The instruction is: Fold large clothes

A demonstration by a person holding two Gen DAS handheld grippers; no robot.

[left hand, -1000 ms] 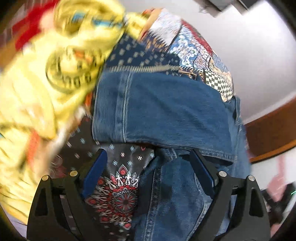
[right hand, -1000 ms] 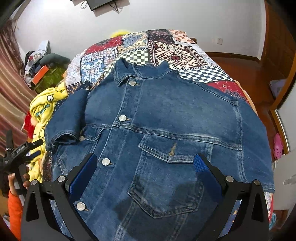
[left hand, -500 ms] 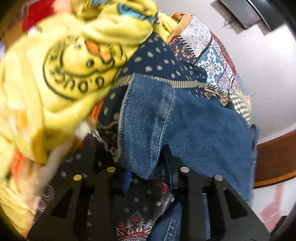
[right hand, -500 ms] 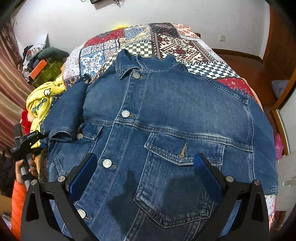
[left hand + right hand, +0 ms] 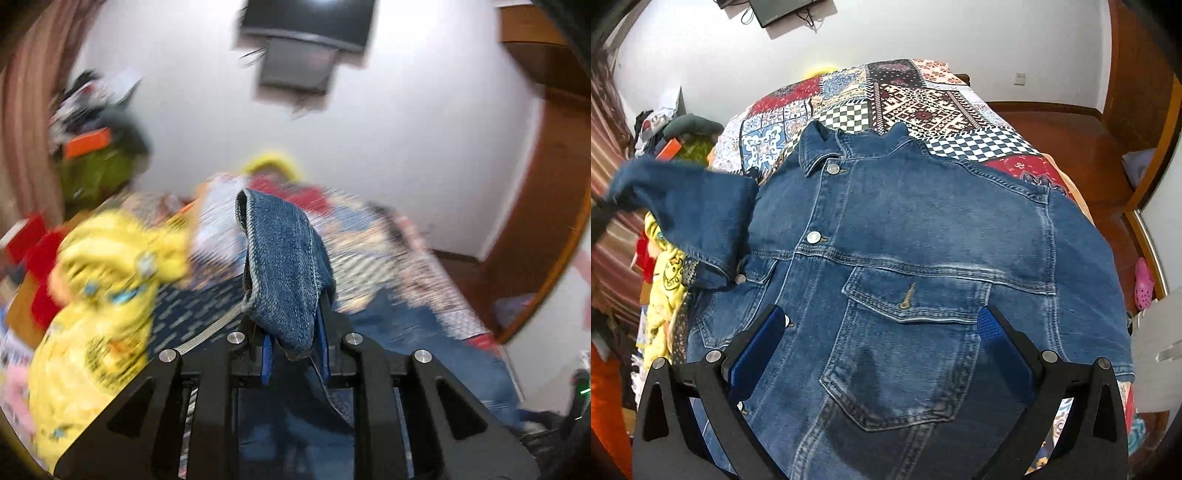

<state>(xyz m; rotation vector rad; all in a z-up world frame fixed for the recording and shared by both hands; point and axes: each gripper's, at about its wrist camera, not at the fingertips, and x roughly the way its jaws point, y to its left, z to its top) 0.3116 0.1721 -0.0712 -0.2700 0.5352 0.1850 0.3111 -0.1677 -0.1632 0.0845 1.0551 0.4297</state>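
- Left wrist view: the left gripper has its blue-padded jaws pinched narrow on the cuff end of the blue denim jacket sleeve, which stands up out of the jaws and curls over at its top.
- Much of this view is smeared by blur. A yellow printed cloth lies to the left, a dark screen hangs on the white wall, and the patchwork bed cover runs behind the sleeve.
- Right wrist view: the right gripper hovers with its jaws spread wide and nothing between them, above the chest pocket of the blue denim jacket.
- The jacket lies flat, front up and buttoned, on the patchwork bed cover, collar toward the wall.
- Its sleeve is lifted at the left edge, raised off the bed beside the jacket's body.
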